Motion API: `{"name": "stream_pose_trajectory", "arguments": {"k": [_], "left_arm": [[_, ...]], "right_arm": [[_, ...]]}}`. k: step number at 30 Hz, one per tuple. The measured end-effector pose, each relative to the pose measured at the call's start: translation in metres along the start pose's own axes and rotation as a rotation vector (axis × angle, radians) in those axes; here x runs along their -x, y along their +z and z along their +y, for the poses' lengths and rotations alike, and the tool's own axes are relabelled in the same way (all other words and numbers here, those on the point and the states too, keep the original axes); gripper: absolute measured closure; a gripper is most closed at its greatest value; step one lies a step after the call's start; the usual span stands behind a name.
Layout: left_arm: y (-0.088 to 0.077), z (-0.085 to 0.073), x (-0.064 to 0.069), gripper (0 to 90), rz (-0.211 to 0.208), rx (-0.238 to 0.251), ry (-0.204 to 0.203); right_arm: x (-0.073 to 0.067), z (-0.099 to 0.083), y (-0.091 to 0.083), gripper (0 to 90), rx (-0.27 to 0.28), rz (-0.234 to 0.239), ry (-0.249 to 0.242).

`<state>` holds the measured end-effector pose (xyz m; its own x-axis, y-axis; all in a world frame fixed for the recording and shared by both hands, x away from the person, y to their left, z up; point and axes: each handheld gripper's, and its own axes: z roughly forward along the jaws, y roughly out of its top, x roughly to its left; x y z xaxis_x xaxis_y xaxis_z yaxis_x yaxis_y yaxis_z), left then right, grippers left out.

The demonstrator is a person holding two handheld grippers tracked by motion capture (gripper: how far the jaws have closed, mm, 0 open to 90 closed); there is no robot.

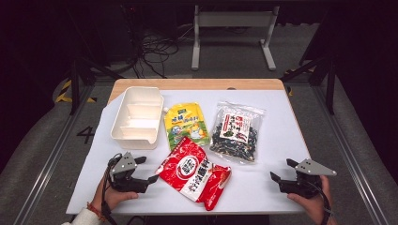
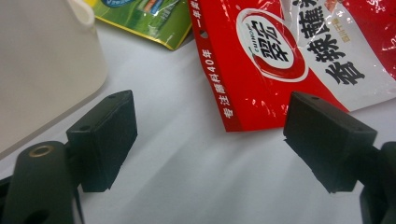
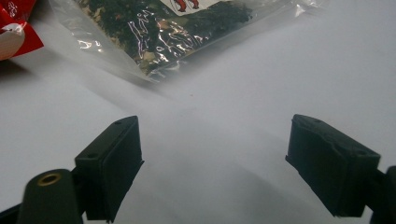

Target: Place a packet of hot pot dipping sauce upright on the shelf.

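The work in hand looks like packing the food packets into the white divided box (image 1: 136,117); both claws rest low on the table (image 1: 277,187), neither grasping anything. The left claw (image 1: 143,169) stands released, jaws wide apart, at about seven o'clock on the table, and in the left gripper view the red packet (image 2: 289,60) lies just beyond its jaws, the near corner between them but untouched. The right claw (image 1: 285,171) is likewise released at about five o'clock, with bare white surface between its jaws and the clear seaweed bag (image 3: 163,32) ahead at its eleven o'clock.

The red packet (image 1: 195,172) lies at six o'clock from the table's centre, tilted, its upper end touching the green-and-yellow spouted pouch (image 1: 186,124); the box sits at ten o'clock, the seaweed bag (image 1: 237,131) at two o'clock.

To do the step well, I judge the left claw should slide forward along the table so one jaw passes under the red packet's free edge and the other over it; pinch near the sealed seam, where the foil is stiff, rather than the slack middle; lift slowly so the packet does not drag the pouch along.

Counted: one box with three compartments; three packets, one red, one green-and-yellow, one clear; two claws; two hands.
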<state>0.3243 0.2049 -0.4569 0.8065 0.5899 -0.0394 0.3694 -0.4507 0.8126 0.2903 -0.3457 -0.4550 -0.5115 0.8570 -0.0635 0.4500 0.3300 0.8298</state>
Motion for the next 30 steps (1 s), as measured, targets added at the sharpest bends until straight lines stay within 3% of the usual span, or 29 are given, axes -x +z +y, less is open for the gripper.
{"name": "stream_pose_trajectory", "arguments": {"k": [7, 8, 12, 14, 16, 21, 24, 25, 30], "left_arm": [[0.000, 0.008, 0.007, 19.0, -0.049, 0.022, 0.018], [0.000, 0.011, 0.009, 19.1, -0.069, 0.037, 0.009], [0.002, 0.019, 0.012, 19.5, -0.092, 0.048, 0.005], [0.006, 0.026, 0.014, 19.6, -0.100, 0.038, 0.014], [0.013, 0.038, 0.017, 19.7, -0.125, 0.033, 0.043], [0.028, 0.058, 0.019, 20.7, -0.089, -0.011, 0.077], [0.035, 0.069, 0.017, 21.6, -0.090, -0.021, 0.076], [0.044, 0.080, 0.014, 21.5, -0.097, -0.026, 0.069], [0.060, 0.091, 0.011, 21.7, -0.073, -0.059, 0.084]], "right_arm": [[0.001, 0.003, 0.003, 27.2, 0.005, 0.001, 0.014], [0.001, 0.007, 0.005, 37.4, 0.000, 0.009, 0.025], [0.003, 0.017, 0.014, 56.0, 0.012, 0.022, 0.033], [0.003, 0.020, 0.018, 59.4, 0.011, 0.032, 0.042], [0.002, 0.027, 0.030, 70.8, -0.007, 0.058, 0.052], [-0.003, 0.038, 0.043, 81.6, -0.034, 0.075, 0.022], [-0.004, 0.045, 0.047, 82.2, -0.028, 0.075, 0.021], [-0.006, 0.051, 0.051, 82.1, -0.017, 0.076, 0.027], [-0.012, 0.057, 0.059, 84.2, -0.031, 0.080, -0.002]]}}
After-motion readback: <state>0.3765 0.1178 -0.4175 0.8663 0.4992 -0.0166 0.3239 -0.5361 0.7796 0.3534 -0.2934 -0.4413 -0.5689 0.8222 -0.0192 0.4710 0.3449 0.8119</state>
